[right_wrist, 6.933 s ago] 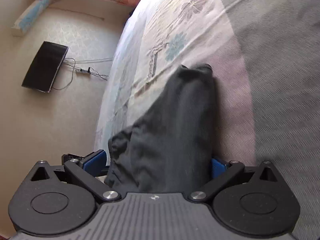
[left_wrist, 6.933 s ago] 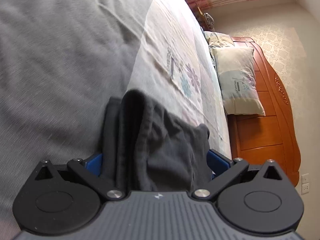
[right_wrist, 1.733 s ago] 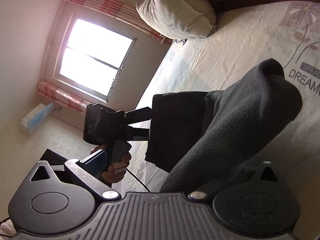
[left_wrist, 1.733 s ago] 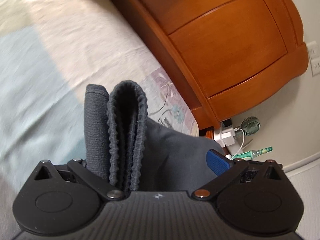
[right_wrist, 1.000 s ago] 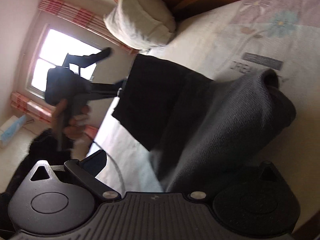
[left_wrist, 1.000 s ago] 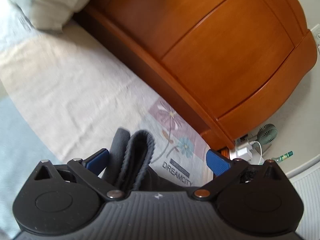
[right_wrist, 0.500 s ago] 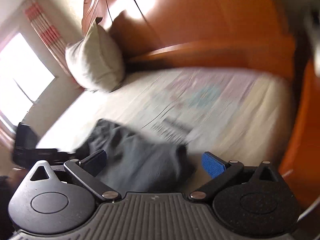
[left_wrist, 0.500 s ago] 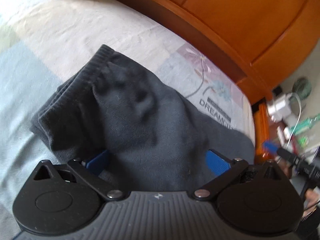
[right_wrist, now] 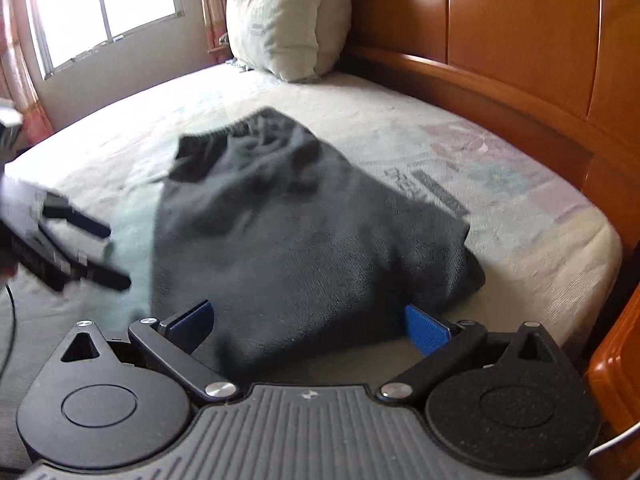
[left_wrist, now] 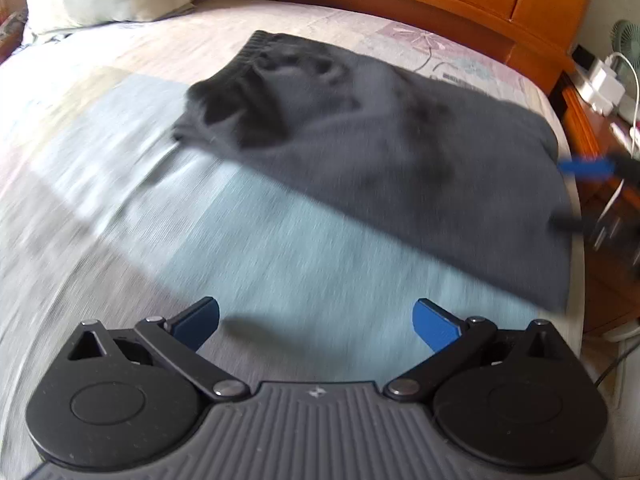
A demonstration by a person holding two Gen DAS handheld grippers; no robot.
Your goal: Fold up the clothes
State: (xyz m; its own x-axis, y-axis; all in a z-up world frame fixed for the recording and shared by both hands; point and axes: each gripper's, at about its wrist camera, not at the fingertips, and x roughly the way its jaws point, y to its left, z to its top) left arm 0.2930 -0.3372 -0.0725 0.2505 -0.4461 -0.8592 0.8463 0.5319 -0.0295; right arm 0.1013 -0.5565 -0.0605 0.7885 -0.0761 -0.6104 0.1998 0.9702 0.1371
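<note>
Both pairs of blue-padded jaws stand wide apart with nothing clamped between them. Ahead of the left gripper (left_wrist: 316,314), clear of its tips, the dark grey folded knit garment (left_wrist: 380,136) lies flat on the pale flower-printed bedsheet (left_wrist: 240,264), its ribbed waistband at the far end. From the right gripper (right_wrist: 308,320) the same garment (right_wrist: 304,232) reaches right into the gap between the tips, its near edge hidden under the gripper body, so contact cannot be judged.

Only the left wrist view shows what lies beyond the right-hand jaw: the blurred blue tips of the right gripper at the garment's edge, a white charger block (left_wrist: 604,86) and a small green fan (left_wrist: 626,42). Only the right wrist view shows the bright window (right_wrist: 104,4), with the blurred left gripper (right_wrist: 60,248) off beyond its left-hand jaw.

Past the garment in both views sit a pale upright pillow (right_wrist: 288,20) and the orange-brown wooden headboard (right_wrist: 520,40).
</note>
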